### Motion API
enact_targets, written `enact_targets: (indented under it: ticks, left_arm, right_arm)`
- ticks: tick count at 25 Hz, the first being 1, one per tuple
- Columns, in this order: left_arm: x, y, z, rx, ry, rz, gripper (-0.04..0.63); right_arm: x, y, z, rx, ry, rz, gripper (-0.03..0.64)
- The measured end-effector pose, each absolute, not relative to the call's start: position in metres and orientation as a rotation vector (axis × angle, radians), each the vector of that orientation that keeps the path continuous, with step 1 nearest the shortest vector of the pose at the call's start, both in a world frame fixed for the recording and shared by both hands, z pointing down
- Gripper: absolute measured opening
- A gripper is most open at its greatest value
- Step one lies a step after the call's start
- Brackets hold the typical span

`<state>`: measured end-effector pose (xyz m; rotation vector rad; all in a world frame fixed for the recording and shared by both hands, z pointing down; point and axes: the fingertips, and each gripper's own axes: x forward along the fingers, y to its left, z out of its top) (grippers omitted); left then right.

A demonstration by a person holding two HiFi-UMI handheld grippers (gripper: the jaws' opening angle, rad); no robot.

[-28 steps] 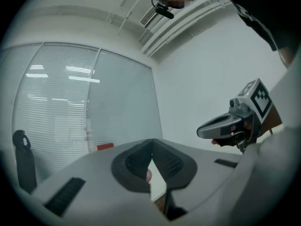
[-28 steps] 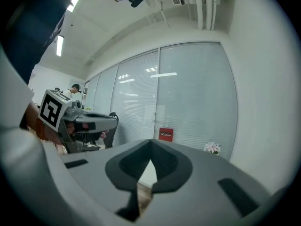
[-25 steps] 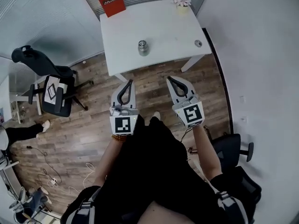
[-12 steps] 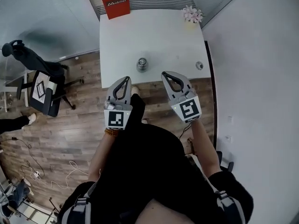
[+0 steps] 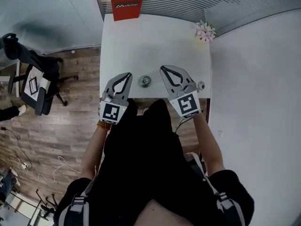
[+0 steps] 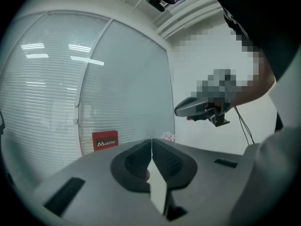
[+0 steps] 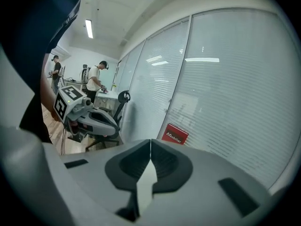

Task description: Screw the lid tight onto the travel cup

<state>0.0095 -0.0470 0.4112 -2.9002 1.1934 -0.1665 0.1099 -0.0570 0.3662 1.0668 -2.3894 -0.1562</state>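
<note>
— Which step is the person on?

— Only the approach, by the look of it. The travel cup [image 5: 145, 81] stands upright near the front edge of the white desk [image 5: 141, 41]. The left tool [image 5: 127, 75] and the right tool [image 5: 163, 68] hang on either side of it, and neither touches it. Both tools have their jaws pressed together with nothing between them (each tool's own view shows the pads meeting in a bare line).

— And the lid [image 5: 201, 84]?

— It seems to be the small round piece lying on the desk just beside the right tool, apart from the cup, though it is too small to be sure.

— So what comes next?

— Likely both tools must spread their jaws. One would steady the cup while the other picks up the lid, sets it squarely on the mouth and turns it.

— What has changed from a second ago?

— Then the tools were over the wooden floor [image 5: 61, 121], well short of the desk. Now their tips are above its near edge, flanking the cup, and the red book [image 5: 126, 6] at the far edge looks closer. The jaws were shut then too.
</note>
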Motion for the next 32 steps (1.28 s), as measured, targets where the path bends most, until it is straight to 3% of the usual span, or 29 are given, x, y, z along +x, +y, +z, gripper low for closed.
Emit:
enact_targets:
  ticks: [7,10,12,16,27,32]
  left_arm:
    - [0.015,-0.064,0.449,-2.908,1.176,-0.324,0.037]
    - [0.028,-0.065,0.474,-2.964,1.081,-0.381,0.184]
    - [0.041,-0.054,0.491,-3.017,0.956,-0.445,0.267]
    - [0.057,-0.038,0.528,-3.081,0.713,-0.567,0.358]
    - [0.098,-0.017,0.615,-3.113,0.298,-0.791,0.388]
    - [0.111,-0.013,0.630,-3.138,0.247,-0.831,0.387]
  right_arm:
    - [0.111,-0.090,0.395,0.865,-2.410,-0.126,0.002]
    - [0.107,-0.098,0.415,0.734,-2.382,-0.132,0.014]
    - [0.101,-0.096,0.424,0.616,-2.368,-0.142,0.067]
    - [0.083,-0.079,0.448,0.307,-2.307,-0.214,0.106]
    - [0.073,0.000,0.559,-0.420,-1.884,-0.355,0.277]
    - [0.076,0.000,0.585,-0.503,-1.780,-0.362,0.298]
